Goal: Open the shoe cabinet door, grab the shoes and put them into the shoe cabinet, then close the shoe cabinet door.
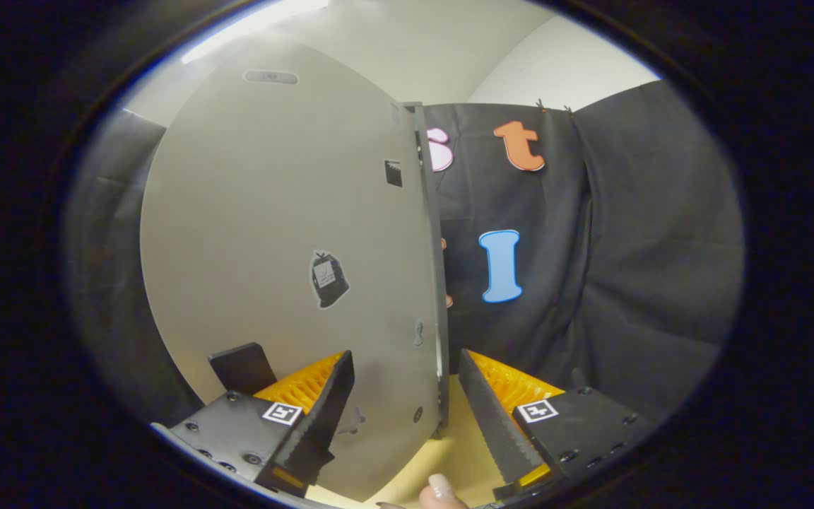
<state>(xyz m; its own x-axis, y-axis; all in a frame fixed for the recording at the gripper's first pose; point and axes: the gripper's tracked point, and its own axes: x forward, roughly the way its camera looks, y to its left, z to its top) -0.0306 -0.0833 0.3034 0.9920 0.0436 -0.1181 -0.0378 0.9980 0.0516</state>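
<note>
The tongs (401,396) stand apart at the bottom centre of the frame, their two fingers spread wide with the free edge of the shoe cabinet door (287,233) passing between them. The left finger (322,417) lies in front of the door's pale face; the right finger (495,420) sits on the far side of the door's dark edge, and neither finger can be seen pressing on the panel, so the tongs are open around the edge rather than clamped on it. The door fills the left and centre of the frame as a large light grey panel, curved by the lens, rising from between the fingers up to the upper left. Its dark right edge (435,283) runs nearly upright through the middle of the frame. On the panel's face is a small dark sticker (328,280) at centre, a slot-shaped recess (270,76) near the top, and a small dark square (393,172) close to the upper right edge. To the right of the door hangs the black cloth wall (633,233) of the booth, with a pale ceiling (449,49) above it. Below the door edge, between the fingers, a pale yellow surface (460,445) shows, and a fingertip (441,489) of a person appears at the very bottom centre of the frame. The shoes cannot be made out here.
</note>
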